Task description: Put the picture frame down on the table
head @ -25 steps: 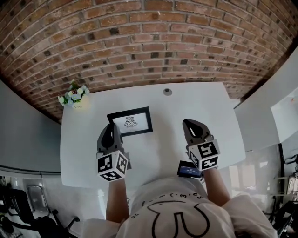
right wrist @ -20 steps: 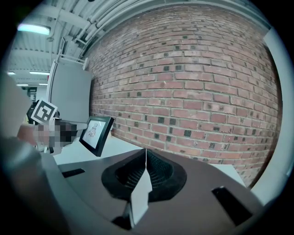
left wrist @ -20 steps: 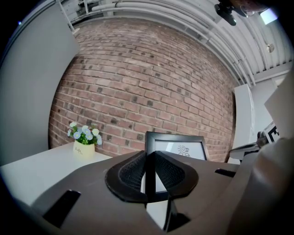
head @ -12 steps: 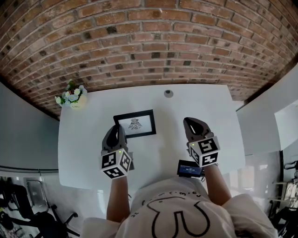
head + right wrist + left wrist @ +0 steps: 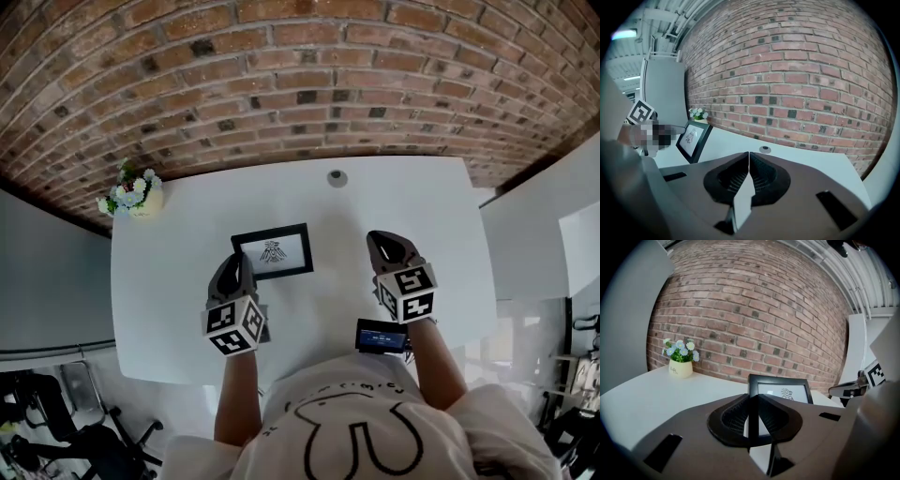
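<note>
The black picture frame [image 5: 273, 250] with a small drawing on white stands tilted over the white table [image 5: 169, 281]. My left gripper [image 5: 241, 267] is shut on its near left edge. In the left gripper view that edge runs as a dark bar between the jaws of the left gripper [image 5: 752, 398], and the picture frame [image 5: 780, 391] faces the camera. Whether its lower edge rests on the table I cannot tell. My right gripper [image 5: 382, 244] hovers to the right of the frame, apart from it. The right gripper [image 5: 749, 154] is shut on nothing, with the picture frame [image 5: 693, 139] at its left.
A small pot of flowers [image 5: 129, 197] stands at the table's far left corner. A round grey cap [image 5: 337, 177] sits in the tabletop near the brick wall [image 5: 300, 84]. A small device with a blue screen [image 5: 380, 335] is at the person's waist. Grey panels flank the table.
Both grippers have sunk towards the table. The left one has carried the frame down with it, and the frame has shifted a little to the right.
</note>
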